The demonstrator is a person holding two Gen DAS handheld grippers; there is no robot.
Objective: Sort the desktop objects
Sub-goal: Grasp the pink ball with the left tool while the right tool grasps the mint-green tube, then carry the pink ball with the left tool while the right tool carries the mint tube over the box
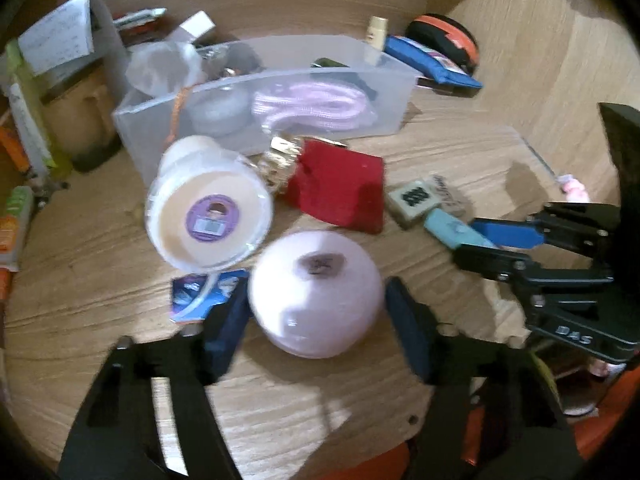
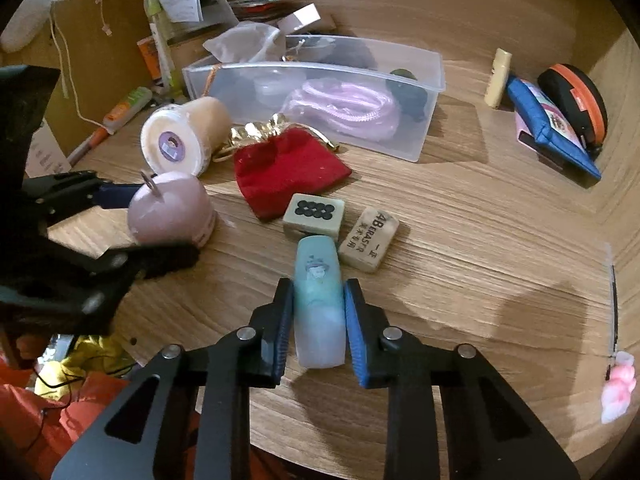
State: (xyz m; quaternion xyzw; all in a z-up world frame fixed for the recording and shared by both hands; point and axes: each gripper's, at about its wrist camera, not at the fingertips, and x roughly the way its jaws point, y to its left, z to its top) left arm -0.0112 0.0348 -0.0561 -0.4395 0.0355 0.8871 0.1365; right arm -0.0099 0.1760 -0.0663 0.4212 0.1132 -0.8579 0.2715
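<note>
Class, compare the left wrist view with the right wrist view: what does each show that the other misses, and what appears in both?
Left wrist only: a blue printed packet beside the pale ball. Right wrist only: a pink figure at the table edge and the eraser's "4B" label. Both: clear bin, red pouch, mahjong tile.

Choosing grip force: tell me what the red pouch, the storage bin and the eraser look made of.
Red pouch: soft matte fabric, probably velvet; it creases and slumps.
Storage bin: translucent frosted plastic; contents show through.
Eraser: matte rubber or vinyl, likely; printed "4B ERASER", rounded corners.
</note>
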